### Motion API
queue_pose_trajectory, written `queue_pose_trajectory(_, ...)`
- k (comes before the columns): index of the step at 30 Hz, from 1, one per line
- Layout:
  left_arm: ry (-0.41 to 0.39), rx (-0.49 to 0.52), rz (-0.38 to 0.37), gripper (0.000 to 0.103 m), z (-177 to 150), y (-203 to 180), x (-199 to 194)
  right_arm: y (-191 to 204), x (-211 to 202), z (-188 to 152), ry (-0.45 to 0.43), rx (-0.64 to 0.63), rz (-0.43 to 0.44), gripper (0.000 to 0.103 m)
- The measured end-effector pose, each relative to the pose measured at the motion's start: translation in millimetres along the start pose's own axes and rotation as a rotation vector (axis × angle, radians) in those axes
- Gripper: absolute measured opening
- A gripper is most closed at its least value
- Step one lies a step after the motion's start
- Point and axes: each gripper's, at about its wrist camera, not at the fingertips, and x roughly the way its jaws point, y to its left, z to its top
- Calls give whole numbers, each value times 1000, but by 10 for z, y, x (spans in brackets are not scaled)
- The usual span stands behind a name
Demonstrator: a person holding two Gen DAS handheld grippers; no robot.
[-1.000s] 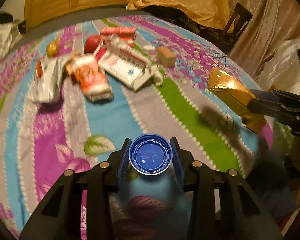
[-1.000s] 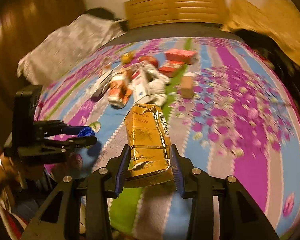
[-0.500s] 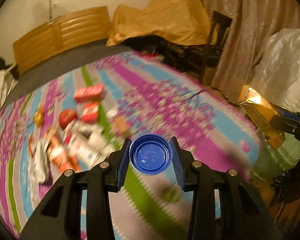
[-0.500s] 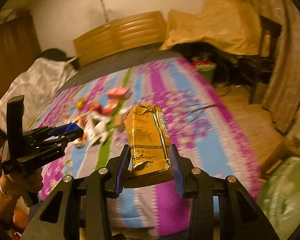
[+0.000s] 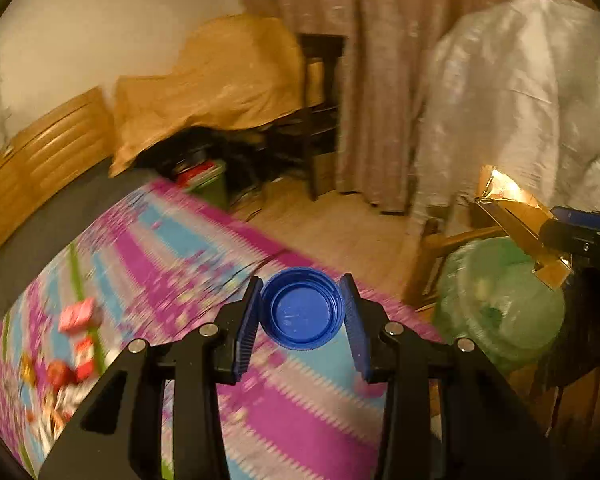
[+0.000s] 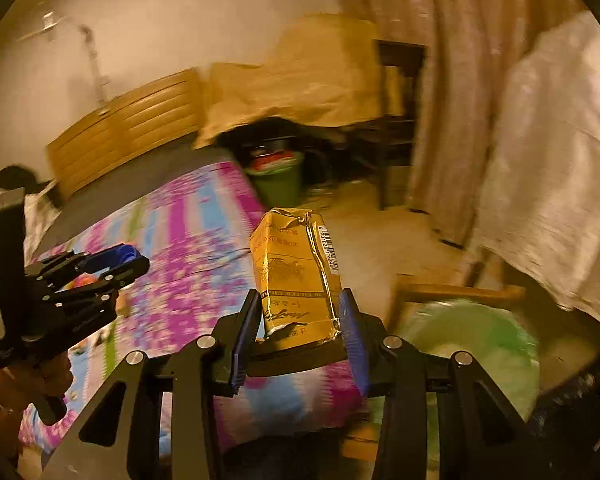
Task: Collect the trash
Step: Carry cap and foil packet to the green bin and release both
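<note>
My left gripper (image 5: 303,312) is shut on a blue bottle cap (image 5: 302,315), its hollow side facing the camera, held above the bed's corner. My right gripper (image 6: 300,318) is shut on a gold foil packet (image 6: 298,276) that stands upright between the pads. In the left wrist view the same gold packet (image 5: 516,220) and right gripper (image 5: 580,236) hang over a green trash bag (image 5: 496,312) at the right. In the right wrist view the left gripper (image 6: 116,264) with the cap shows at the left, and the green bag (image 6: 472,344) lies low right.
Several wrappers and boxes (image 5: 76,336) lie on the striped floral bedspread (image 5: 172,264) at the left. A wooden chair frame (image 6: 456,292) stands by the green bag. A small green bin (image 6: 278,180), a dark chair (image 5: 320,120), curtains and a white covered mass (image 5: 520,100) lie beyond.
Both grippers swung right and rose, away from the litter on the bed toward the green bag beside it. The cap and the gold packet stayed gripped.
</note>
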Motion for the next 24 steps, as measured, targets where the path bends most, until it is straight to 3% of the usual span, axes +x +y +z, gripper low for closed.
queue_pose_trajectory(5, -16, 108, -67, 38, 295, -603, 242, -743, -183, 19, -9, 96, -126, 42)
queue_pose_trajectory(12, 0, 179, -150, 38, 526, -1231, 529, -1545, -414, -137, -19, 200, -267, 42)
queue_pose_trajectory(19, 49, 231, -248, 38, 652, -1808, 826, -1956, -419, -328, 6, 263, -324, 42)
queue_pose_trajectory(24, 107, 271, -337, 38, 626, -2140, 991, -2199, -296, -450, 35, 323, -317, 42)
